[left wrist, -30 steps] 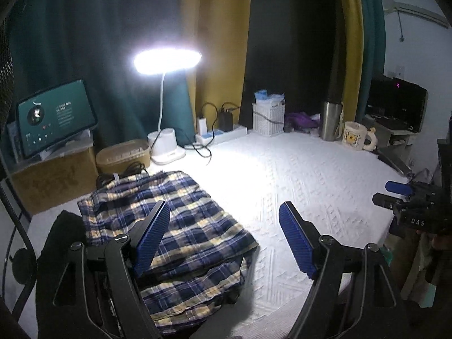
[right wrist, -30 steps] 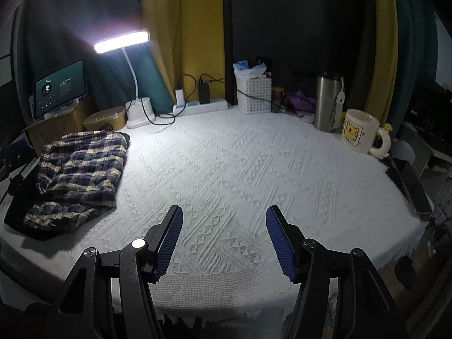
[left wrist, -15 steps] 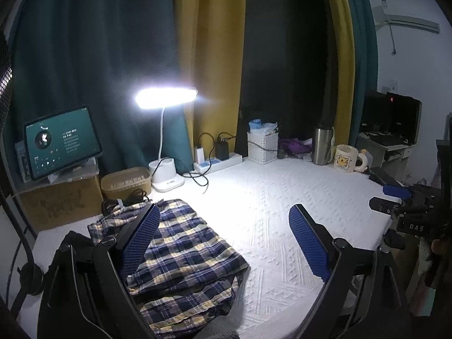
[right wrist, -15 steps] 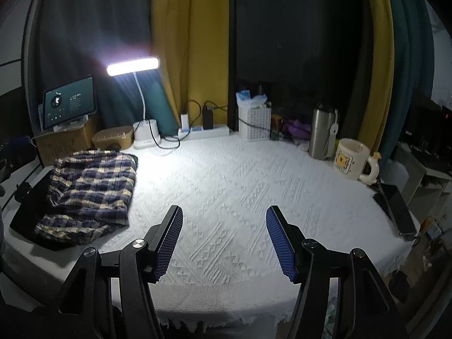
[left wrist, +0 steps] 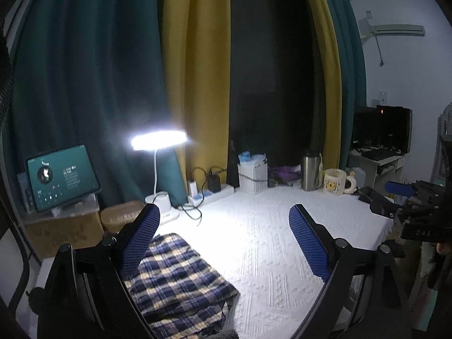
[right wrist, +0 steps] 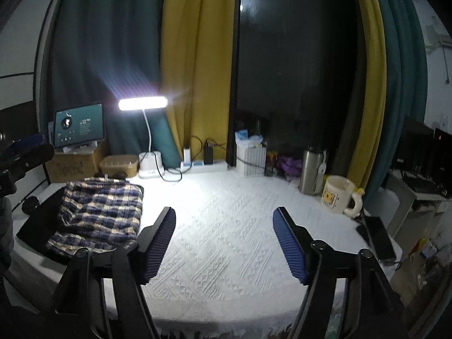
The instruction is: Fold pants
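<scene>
There, folded pants (left wrist: 180, 279) below the spread left tongs (left wrist: 223, 243).

Folded pants (right wrist: 99, 212) lay at the table's (right wrist: 226, 240) left end, lamp (right wrist: 149, 152) behind them, basket (right wrist: 252, 159) mid-back, mug (right wrist: 337, 193) right, perhaps a phone (right wrist: 377, 237) nearer.

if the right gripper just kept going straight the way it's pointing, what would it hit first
Probably the white tablecloth: the right gripper, open and empty, aims slightly downward at a bare patch mid-table. The pants lie off to its left, the mug to its right. Depth is uncertain.
</scene>
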`<control>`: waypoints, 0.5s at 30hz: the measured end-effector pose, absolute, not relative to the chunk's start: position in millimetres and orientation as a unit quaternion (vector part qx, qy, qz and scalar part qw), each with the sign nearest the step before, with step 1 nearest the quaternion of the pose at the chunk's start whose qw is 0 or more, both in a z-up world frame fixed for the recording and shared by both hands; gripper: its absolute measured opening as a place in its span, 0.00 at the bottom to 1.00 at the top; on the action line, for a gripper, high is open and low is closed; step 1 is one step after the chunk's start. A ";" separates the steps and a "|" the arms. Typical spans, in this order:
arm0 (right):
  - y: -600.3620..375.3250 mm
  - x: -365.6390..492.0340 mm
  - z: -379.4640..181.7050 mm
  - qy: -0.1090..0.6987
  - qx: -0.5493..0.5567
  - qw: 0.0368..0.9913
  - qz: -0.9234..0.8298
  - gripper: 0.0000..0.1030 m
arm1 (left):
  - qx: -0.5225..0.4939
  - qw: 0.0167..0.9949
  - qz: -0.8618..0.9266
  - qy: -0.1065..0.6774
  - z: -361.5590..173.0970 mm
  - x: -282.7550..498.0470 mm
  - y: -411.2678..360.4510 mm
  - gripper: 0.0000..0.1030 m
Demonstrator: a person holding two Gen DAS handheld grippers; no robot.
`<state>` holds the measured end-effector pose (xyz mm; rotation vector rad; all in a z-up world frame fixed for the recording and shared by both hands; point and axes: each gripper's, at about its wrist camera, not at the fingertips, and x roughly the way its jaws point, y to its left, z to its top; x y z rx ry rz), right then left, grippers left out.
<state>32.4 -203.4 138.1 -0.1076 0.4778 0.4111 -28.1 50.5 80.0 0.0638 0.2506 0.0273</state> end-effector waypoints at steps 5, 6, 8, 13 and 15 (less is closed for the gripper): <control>-206.8 26.3 149.8 0.221 -0.052 0.952 0.203 0.72 | 0.036 0.993 0.009 0.109 88.7 -30.6 44.5 0.99; -207.9 25.6 151.9 0.219 -0.047 0.953 0.204 0.72 | 0.036 0.994 0.009 0.106 89.9 -31.7 43.3 0.99; -209.7 24.1 156.4 0.215 -0.040 0.954 0.203 0.73 | 0.037 0.994 0.010 0.101 92.9 -33.4 42.2 0.99; -213.2 15.7 171.4 0.197 -0.031 0.961 0.190 0.87 | 0.033 0.995 0.014 0.093 102.8 -37.8 41.4 0.99; -214.2 12.2 178.1 0.189 -0.031 0.963 0.189 0.87 | 0.034 0.995 0.016 0.093 105.5 -39.5 40.0 0.99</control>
